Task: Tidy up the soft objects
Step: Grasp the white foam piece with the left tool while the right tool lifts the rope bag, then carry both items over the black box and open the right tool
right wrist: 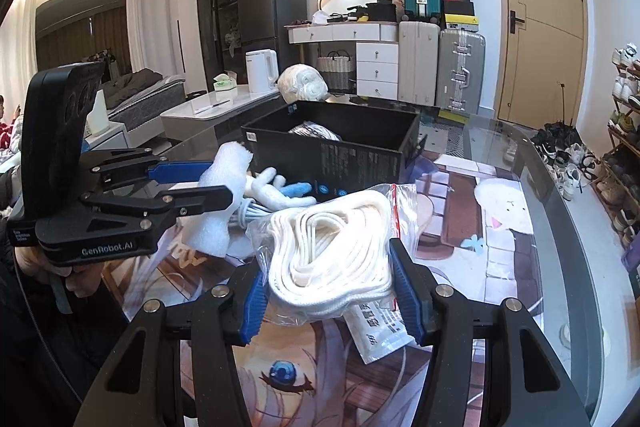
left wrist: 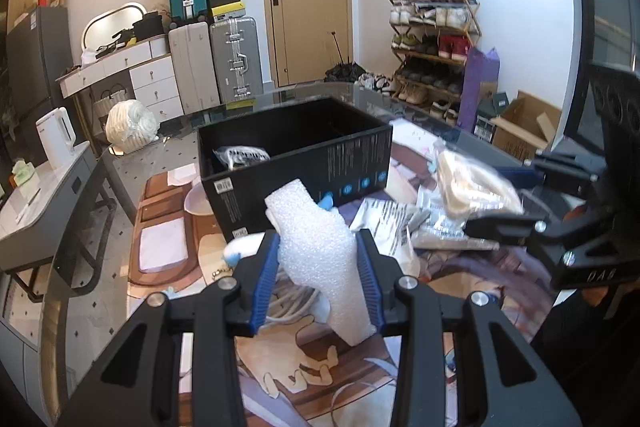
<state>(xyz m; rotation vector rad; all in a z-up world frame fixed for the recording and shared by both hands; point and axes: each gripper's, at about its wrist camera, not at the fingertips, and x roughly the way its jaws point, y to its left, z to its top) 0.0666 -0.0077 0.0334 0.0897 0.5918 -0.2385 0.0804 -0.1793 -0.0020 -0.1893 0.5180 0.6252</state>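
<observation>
The left gripper (left wrist: 318,281) is clamped on a white foam piece (left wrist: 320,247), pads pinching its middle so it stands upright and lifts clean, probably bound for the black box (left wrist: 296,163) just behind, which already holds 1 bagged item. The right gripper (right wrist: 334,301) is clamped on a bag of white rope (right wrist: 328,255) w/ both pads pressed in, held over the table mat (right wrist: 500,267) near the box.

the black box (left wrist: 296,163) stands open-topped on the glass table (right wrist: 560,187), most of its inside free beyond one bagged item (left wrist: 240,155) in a near corner. its near wall blocks a level approach. plush toy (right wrist: 276,189), cable coil (right wrist: 256,213) and packets (left wrist: 394,227) crowd the mat (right wrist: 460,259) before it.
</observation>
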